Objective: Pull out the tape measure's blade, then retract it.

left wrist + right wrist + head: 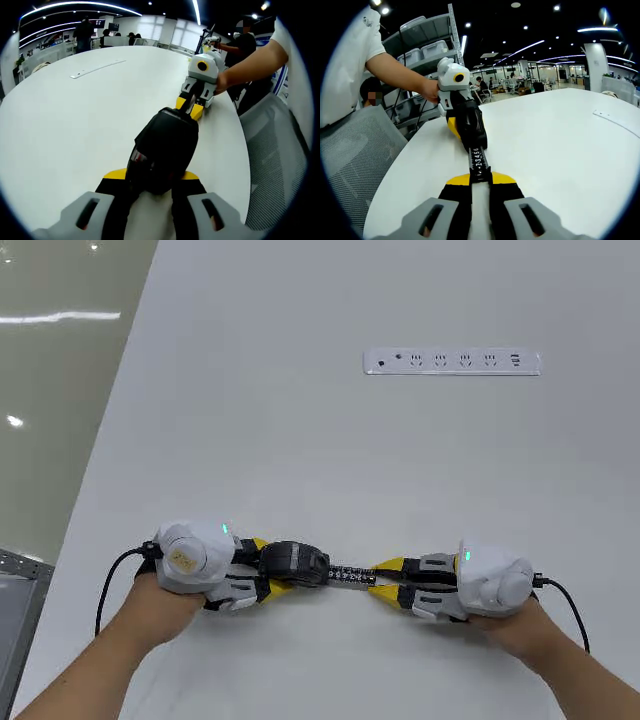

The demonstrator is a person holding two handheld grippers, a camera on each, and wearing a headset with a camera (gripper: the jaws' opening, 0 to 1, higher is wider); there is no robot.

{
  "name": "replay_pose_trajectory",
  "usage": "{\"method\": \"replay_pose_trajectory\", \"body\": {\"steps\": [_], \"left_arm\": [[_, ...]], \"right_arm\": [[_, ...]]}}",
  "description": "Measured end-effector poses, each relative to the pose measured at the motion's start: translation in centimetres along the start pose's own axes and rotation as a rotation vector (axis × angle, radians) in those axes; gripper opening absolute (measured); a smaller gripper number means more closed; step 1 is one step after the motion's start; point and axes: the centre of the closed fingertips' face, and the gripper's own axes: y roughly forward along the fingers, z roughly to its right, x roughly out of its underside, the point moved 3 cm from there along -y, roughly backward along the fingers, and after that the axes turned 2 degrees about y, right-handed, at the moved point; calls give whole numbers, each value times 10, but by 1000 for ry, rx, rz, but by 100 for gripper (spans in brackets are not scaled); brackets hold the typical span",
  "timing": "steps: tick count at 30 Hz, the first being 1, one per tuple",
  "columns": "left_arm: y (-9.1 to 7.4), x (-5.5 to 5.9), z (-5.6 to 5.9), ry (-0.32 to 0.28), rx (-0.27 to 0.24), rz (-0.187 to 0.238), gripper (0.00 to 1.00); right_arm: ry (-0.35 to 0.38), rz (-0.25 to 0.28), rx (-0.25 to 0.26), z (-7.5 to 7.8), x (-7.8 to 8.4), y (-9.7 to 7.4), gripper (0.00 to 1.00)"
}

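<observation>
A black tape measure case (294,563) lies on the white table, with my left gripper (262,570) shut on it; up close the case (162,147) sits between the yellow-tipped jaws of that gripper (150,175). A short length of black blade (352,575) with white numbers runs right from the case. My right gripper (385,578) is shut on the blade's end. In the right gripper view the blade (478,159) leads from that gripper (480,176) to the case (471,122). The right gripper (192,102) faces me beyond the case in the left gripper view.
A white power strip (451,362) lies on the table (300,420) well beyond the grippers. The table's left edge borders a glossy floor (50,360). A mesh chair (355,150) and shelving with bins (420,40) stand off the table's side.
</observation>
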Motion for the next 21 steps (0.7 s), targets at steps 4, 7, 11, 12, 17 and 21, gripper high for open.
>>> {"method": "replay_pose_trajectory", "body": {"steps": [4, 7, 11, 12, 17, 21], "left_arm": [[0, 0, 0, 0, -1, 1, 28], [0, 0, 0, 0, -2, 2, 28], [0, -1, 1, 1, -3, 0, 28], [0, -1, 1, 1, -3, 0, 28], [0, -1, 1, 1, -2, -2, 28], [0, -1, 2, 1, -1, 0, 28]], "right_arm": [[1, 0, 4, 0, 1, -3, 10], [-2, 0, 8, 0, 2, -6, 10], [1, 0, 11, 1, 4, -12, 10], [0, 0, 12, 1, 4, -12, 10], [4, -1, 17, 1, 5, -15, 10], [6, -2, 18, 2, 6, -17, 10]]}}
